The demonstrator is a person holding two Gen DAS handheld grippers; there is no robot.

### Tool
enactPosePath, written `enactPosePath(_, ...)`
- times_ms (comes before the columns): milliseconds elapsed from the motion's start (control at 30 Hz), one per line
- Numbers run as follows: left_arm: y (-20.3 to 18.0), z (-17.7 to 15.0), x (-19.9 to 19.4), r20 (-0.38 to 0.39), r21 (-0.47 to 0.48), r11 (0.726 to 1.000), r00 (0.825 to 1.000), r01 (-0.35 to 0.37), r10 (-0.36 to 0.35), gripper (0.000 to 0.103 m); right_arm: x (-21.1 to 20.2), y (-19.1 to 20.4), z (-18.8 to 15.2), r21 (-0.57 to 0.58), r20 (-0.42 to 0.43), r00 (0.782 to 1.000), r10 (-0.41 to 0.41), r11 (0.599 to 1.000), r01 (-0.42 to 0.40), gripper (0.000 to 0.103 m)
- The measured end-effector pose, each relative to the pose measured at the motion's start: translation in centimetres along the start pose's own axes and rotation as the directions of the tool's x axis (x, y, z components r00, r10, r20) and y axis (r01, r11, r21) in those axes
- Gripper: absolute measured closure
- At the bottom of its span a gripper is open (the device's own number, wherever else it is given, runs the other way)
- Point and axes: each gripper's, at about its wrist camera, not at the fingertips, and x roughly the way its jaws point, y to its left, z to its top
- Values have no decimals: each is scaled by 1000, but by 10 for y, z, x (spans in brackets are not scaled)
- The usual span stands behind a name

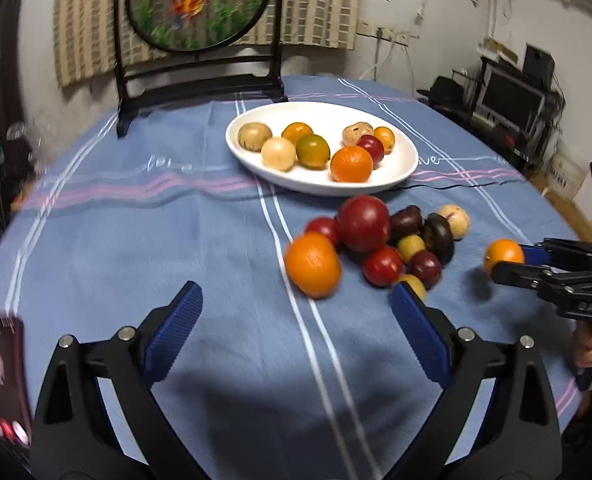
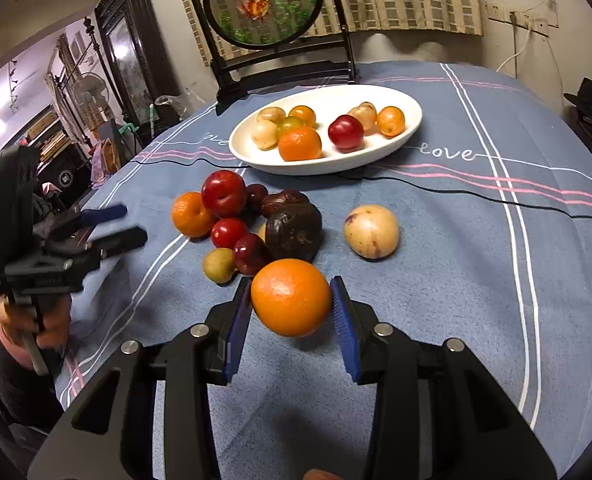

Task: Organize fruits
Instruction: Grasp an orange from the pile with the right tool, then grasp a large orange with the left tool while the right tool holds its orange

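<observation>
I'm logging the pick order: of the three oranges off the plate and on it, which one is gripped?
The round orange clamped between the right gripper pads, nearest that camera. Another orange lies beside the red plum; a third sits on the white oval plate.

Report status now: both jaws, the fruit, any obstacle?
Right gripper shut on orange. Left gripper open, empty. White plate ahead; loose fruit pile between.

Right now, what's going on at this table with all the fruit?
A person holds a gripper in each hand, sorting fruit. The right gripper is shut on an orange, lifted just off the blue tablecloth. The left gripper is open and empty near the loose pile of fruit. The white oval plate already holds several fruits.
</observation>
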Motion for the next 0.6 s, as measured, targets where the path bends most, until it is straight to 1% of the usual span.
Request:
enactPosePath(100, 0, 7, 11, -21, 56, 998, 1000, -2, 3, 16, -1, 2, 0, -3, 3, 1000, 0, 1000, 0, 63)
enactPosePath(167, 0, 9, 22, -51, 82, 997, 999, 18, -14, 24, -1, 2, 0, -3, 6, 1000, -5, 1000, 5, 63)
enactPosePath(300, 2, 7, 37, -92, 95, 995, 995, 36, -27, 29, -1, 2, -1, 0, 7, 1000, -6, 1000, 6, 63)
enactPosePath(333, 3, 7, 40, -101, 93, 995, 994, 44, -35, 32, -1, 1, 0, 1, 6, 1000, -5, 1000, 5, 63)
enactPosePath(367, 2, 6, 40, -104, 90, 995, 994, 50, -40, 35, -1, 1, 0, 4, 4, 1000, -3, 1000, 3, 63)
enactPosePath(500, 1, 7, 46, -112, 89, 995, 993, 54, -44, 40, 0, 0, 0, 10, 0, 1000, -2, 1000, 2, 63)
enactPosePath(600, -1, 10, 50, -118, 96, 994, 992, 48, -36, 41, -1, 2, -1, 4, 2, 1000, -3, 1000, 3, 63)
